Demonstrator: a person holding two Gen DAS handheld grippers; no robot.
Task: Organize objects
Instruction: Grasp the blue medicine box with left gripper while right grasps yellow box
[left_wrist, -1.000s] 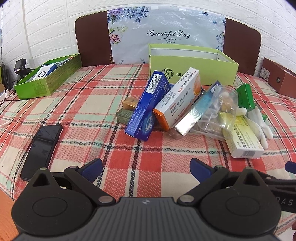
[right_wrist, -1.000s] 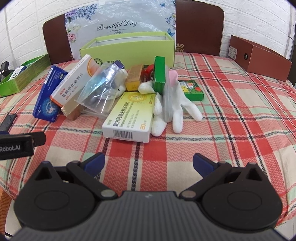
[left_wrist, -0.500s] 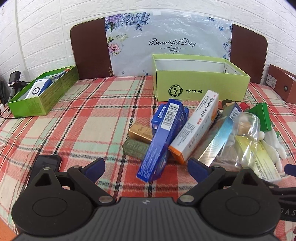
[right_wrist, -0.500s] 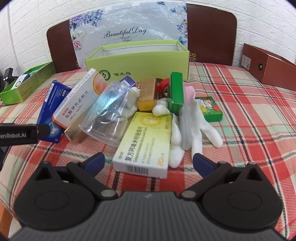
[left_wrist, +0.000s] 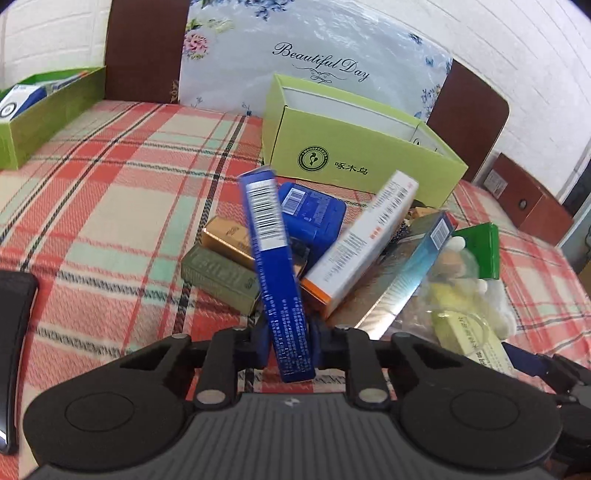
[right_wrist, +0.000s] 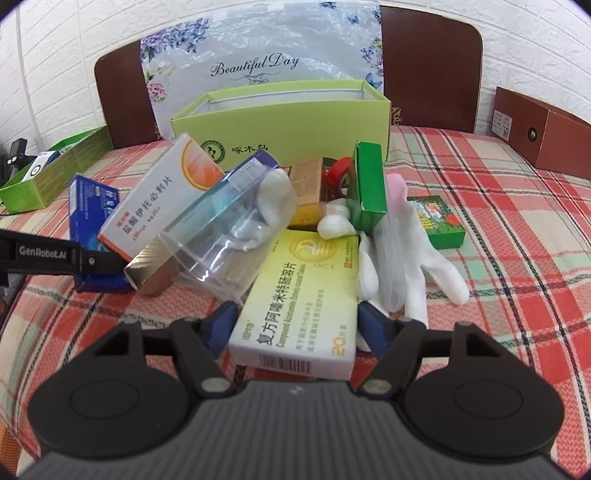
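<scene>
- A red, green and cream plaid cloth (right_wrist: 517, 206) covers the table; behind it are a white brick wall and brown chair backs with a flowered "Beautiful Day" plastic sheet (right_wrist: 255, 70) draped between them.
- An open lime-green cardboard box (right_wrist: 288, 122) stands at the back of the pile, a second green tray (left_wrist: 44, 114) of packets lies far to the left, and a brown box (right_wrist: 543, 129) sits at the right edge.
- The left gripper (left_wrist: 288, 343) is closing its jaws on a tall blue carton (left_wrist: 275, 266), which stands on edge between the pads, leaning against an orange-and-white carton (left_wrist: 362, 243).
- The right gripper (right_wrist: 295, 328) is closing around a flat yellow-and-white medicine box (right_wrist: 303, 295); the pads sit just beside its long sides.
- Crowding the yellow box are a clear plastic bag (right_wrist: 229, 236), white cloth gloves (right_wrist: 406, 266) and an upright green carton (right_wrist: 367, 184).
- Small gold and olive boxes (left_wrist: 221, 266) lie left of the blue carton; a black phone (left_wrist: 14, 332) lies at the left edge.
</scene>
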